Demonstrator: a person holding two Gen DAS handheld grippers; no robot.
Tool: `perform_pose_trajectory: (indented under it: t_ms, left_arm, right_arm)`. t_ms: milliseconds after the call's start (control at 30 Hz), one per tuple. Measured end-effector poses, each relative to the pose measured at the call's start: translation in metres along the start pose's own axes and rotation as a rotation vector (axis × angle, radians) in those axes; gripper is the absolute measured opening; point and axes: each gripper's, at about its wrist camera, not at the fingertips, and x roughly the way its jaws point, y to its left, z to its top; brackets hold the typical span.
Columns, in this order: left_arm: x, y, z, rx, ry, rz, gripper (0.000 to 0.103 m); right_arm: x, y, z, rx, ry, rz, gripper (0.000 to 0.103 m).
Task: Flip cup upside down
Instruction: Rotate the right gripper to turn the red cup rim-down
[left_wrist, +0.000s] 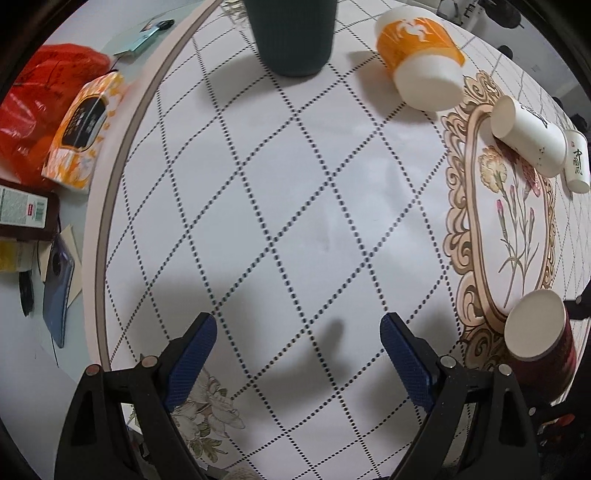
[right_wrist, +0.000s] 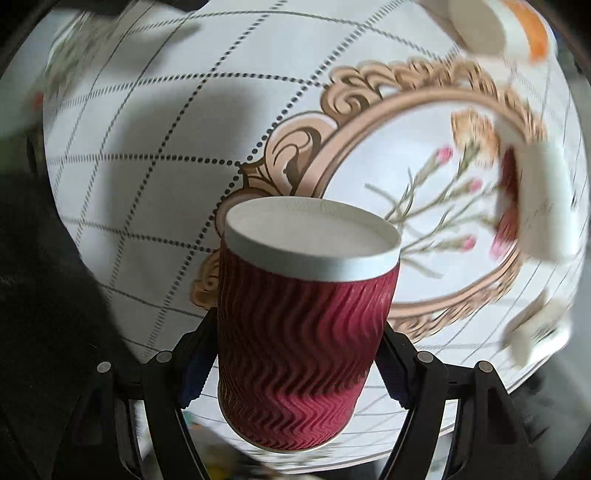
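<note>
A dark red ribbed paper cup (right_wrist: 299, 332) is held between the fingers of my right gripper (right_wrist: 295, 354), which is shut on it. Its flat white base faces up and away from me, so it is upside down and lifted above the table. The same cup shows in the left wrist view (left_wrist: 543, 343) at the right edge. My left gripper (left_wrist: 298, 343) is open and empty, hovering over the patterned tablecloth (left_wrist: 295, 184).
An orange-and-white cup (left_wrist: 421, 55), a white cup (left_wrist: 528, 140) and a small white cup (left_wrist: 577, 162) lie on their sides at the far right. A dark green cup (left_wrist: 291, 33) stands at the far edge. A tissue pack (left_wrist: 85, 133), red bag and phone sit left.
</note>
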Motion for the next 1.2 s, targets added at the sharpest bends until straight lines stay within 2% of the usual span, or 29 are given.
perform_pose_trajectory:
  t_ms: [300, 567, 833, 867, 933, 967, 1200]
  left_arm:
    - [0.006, -0.016, 0.002, 0.019, 0.006, -0.01, 0.091]
    - [0.021, -0.01, 0.016, 0.022, 0.011, -0.013, 0.091]
    - [0.026, -0.018, 0.011, 0.035, 0.011, -0.025, 0.091]
    - [0.026, -0.018, 0.011, 0.035, 0.011, -0.026, 0.091]
    - [0.025, -0.016, 0.009, 0.034, 0.01, -0.029, 0.091]
    - [0.025, -0.015, 0.008, 0.033, 0.009, -0.029, 0.091]
    - [0.024, -0.012, 0.003, 0.036, 0.008, -0.032, 0.091]
  right_arm:
    - [0.01, -0.05, -0.006, 0.282, 0.031, 0.164, 0.079]
    - [0.015, -0.056, -0.004, 0.451, 0.063, 0.303, 0.079]
    - [0.023, -0.061, 0.003, 0.52, 0.104, 0.344, 0.08]
    - [0.026, -0.065, 0.002, 0.526, 0.104, 0.348, 0.08]
    - [0.025, -0.073, 0.004, 0.538, 0.096, 0.353, 0.09]
    - [0.023, -0.077, 0.005, 0.547, 0.089, 0.355, 0.091]
    - [0.004, -0.094, 0.015, 0.564, 0.064, 0.323, 0.092]
